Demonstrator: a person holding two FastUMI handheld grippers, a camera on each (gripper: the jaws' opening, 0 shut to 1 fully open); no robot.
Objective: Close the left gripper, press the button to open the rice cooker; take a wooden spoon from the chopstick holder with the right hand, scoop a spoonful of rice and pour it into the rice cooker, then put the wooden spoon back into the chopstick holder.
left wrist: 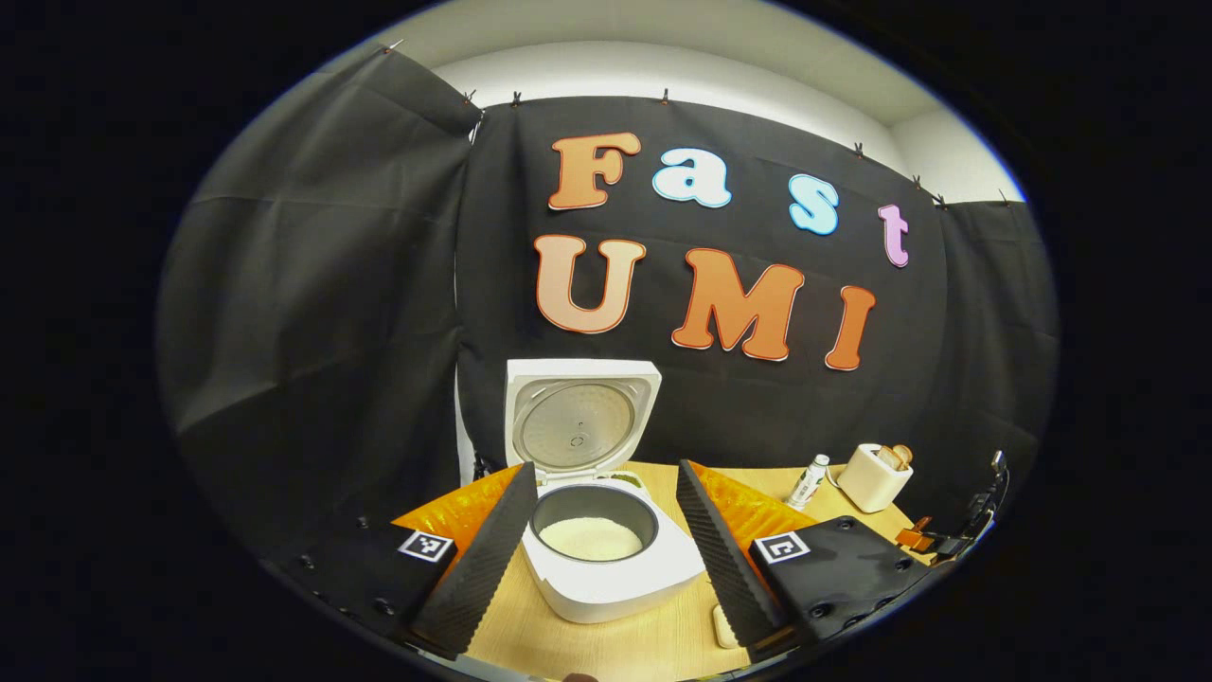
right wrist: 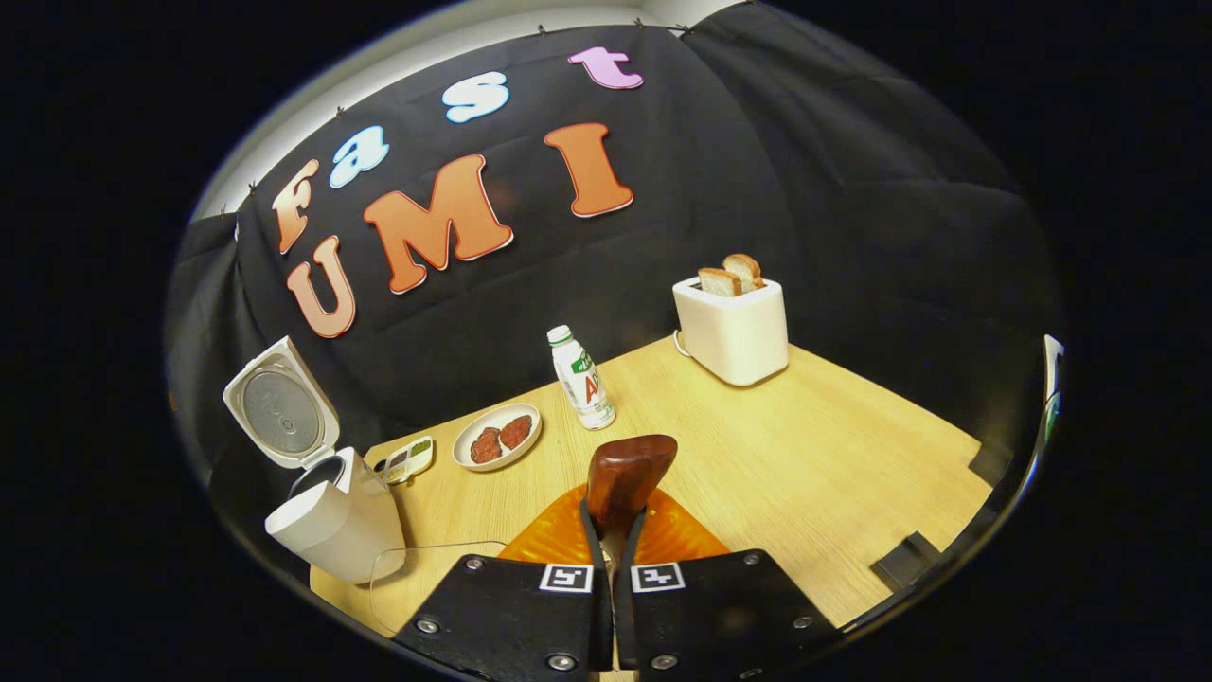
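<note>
Rice cooker stands near the counter's left back edge with its lid upright and white rice visible in the inner pot. The left gripper hovers before it, fingers spread wide and holding nothing. The right gripper has its fingers closed narrowly on the wooden spoon, bowl forward, over the counter's front middle. A toaster sits at the back right corner, a bottle and plate along the back. The chopstick holder cannot be located. Judgement: the spoon looks empty, so keep it level, grip firm, and move without clipping the lid.
</note>
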